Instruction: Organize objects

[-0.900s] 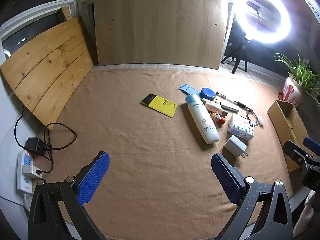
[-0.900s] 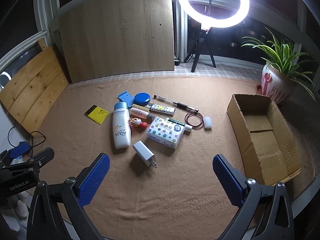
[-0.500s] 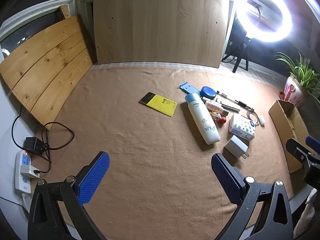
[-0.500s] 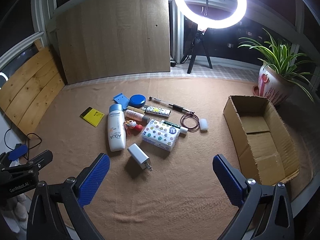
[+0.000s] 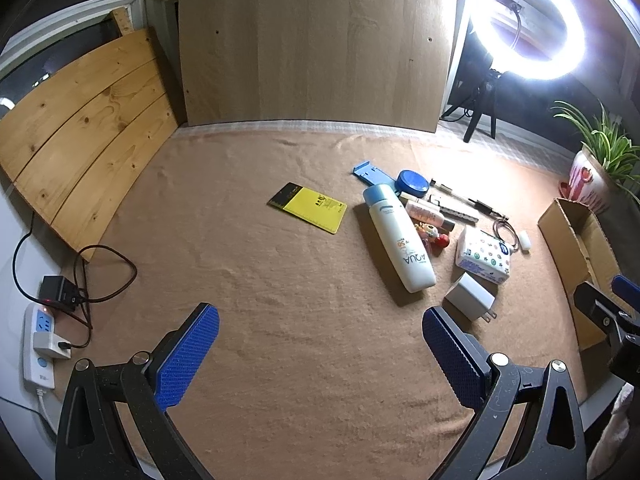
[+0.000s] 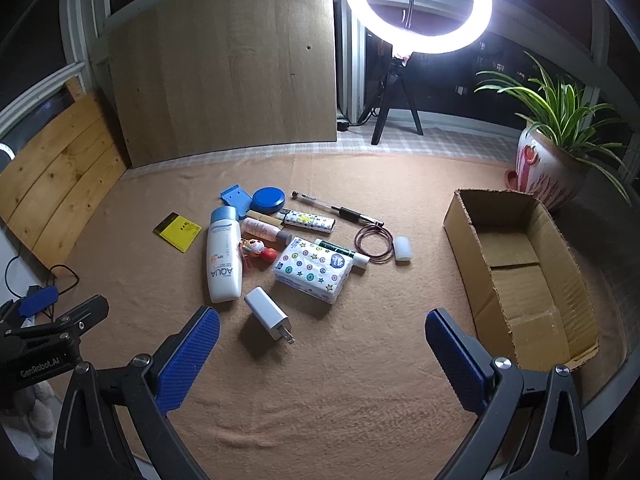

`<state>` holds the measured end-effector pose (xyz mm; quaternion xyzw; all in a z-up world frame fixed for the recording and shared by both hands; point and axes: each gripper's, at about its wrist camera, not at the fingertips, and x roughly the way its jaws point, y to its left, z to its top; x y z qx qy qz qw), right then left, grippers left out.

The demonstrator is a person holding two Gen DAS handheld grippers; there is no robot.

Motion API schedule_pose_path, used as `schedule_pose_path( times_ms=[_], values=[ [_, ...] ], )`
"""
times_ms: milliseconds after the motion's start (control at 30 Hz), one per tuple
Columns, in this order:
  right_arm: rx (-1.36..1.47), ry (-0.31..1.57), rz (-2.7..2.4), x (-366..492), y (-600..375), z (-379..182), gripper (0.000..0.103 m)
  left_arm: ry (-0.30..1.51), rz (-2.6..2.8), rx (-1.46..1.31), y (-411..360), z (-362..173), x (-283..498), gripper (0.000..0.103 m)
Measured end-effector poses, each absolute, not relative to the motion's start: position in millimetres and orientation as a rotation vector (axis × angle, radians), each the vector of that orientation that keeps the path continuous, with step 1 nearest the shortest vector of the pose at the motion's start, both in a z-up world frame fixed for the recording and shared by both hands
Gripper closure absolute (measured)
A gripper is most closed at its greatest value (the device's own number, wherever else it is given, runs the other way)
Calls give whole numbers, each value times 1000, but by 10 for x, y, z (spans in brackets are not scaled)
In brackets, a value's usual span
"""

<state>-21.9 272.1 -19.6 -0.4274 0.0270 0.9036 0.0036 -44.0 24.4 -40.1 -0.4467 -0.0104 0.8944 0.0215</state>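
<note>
Both views shifted slightly | charger nearest | box possibly empty

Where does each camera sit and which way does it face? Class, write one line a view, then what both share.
Left wrist: rides the open left gripper, looking down at the brown mat; the right gripper shows at the right edge.
Right wrist: rides the open right gripper, facing the cardboard box; the left gripper shows at the left edge.
Shared: AQUA bottle, white charger, ring light.
</note>
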Motion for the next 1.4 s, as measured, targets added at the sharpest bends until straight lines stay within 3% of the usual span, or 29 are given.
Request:
schedule_pose_path(
  times_ms=[733,1400],
  values=[
    [-1445,86,2802,-471,2836,-427,27,10,2721,-1417,488,-609,-768,5],
    [-1519,169,2781,-592,2928,-525,36,34,2702,-1438,480,-733,-919,12]
  ],
)
